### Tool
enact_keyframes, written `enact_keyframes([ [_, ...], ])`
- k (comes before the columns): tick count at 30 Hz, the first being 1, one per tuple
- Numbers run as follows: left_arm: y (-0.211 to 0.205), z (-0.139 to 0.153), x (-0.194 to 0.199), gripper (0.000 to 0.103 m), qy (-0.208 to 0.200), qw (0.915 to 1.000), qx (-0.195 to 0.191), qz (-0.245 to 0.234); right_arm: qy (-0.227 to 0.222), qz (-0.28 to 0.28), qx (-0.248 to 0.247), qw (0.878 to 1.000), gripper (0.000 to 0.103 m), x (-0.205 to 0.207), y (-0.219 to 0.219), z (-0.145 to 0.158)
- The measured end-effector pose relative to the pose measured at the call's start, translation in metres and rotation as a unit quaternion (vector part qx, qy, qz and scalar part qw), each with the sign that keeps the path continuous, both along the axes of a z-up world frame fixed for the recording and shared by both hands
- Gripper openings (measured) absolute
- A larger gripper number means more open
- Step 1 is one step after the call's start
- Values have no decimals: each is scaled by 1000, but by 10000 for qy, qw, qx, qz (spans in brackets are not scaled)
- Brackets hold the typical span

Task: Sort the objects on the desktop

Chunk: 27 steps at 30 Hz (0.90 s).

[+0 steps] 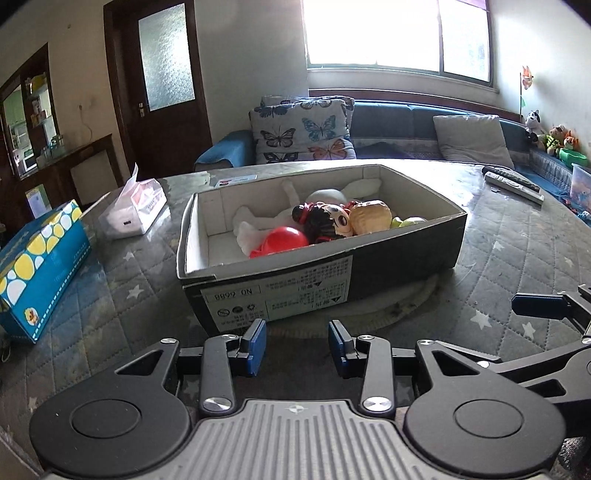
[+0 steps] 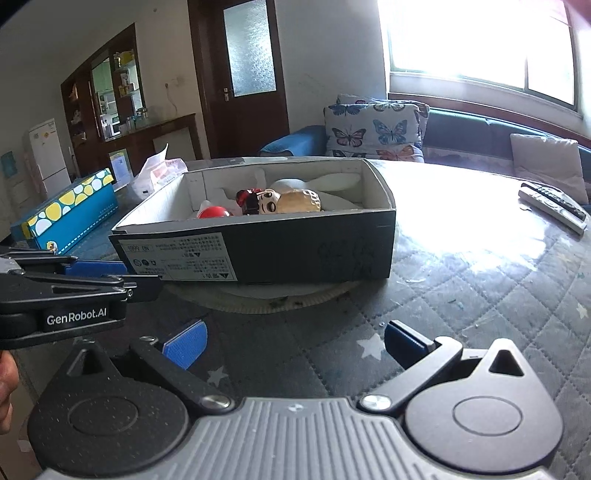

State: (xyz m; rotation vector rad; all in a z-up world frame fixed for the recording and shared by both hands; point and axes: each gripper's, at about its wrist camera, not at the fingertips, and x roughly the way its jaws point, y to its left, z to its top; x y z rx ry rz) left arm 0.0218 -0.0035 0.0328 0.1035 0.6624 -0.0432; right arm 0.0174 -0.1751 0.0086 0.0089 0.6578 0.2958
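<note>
Quilted table (image 1: 517, 258): dark shoebox (image 1: 388, 273) holds toys (image 1: 332, 218); left gripper (image 1: 297, 347), right gripper (image 2: 295, 343) fingers spread, empty.

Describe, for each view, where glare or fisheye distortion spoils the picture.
Left wrist view: the window is blown out white and the table edge bows. Right wrist view: glare washes out the tabletop beside the shoebox; walls curve.
</note>
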Motion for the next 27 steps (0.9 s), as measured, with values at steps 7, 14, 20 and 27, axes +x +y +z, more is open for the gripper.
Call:
enact_keyframes([
  [7, -2, -4, 0, 39, 63, 9999, -37, 86, 40, -14, 13, 10000, 103, 0, 0, -1],
  [14, -1, -1, 5, 39, 66, 9999, -38, 154, 96, -5, 50, 9999, 103, 5, 0, -2],
  [20, -1, 0, 9, 39, 66, 9998, -13, 187, 153, 36, 64, 9999, 103, 11, 1, -2],
  [27, -2, 1, 16, 39, 56, 9998, 23, 177, 232, 78, 65, 9997, 103, 21, 4, -3],
])
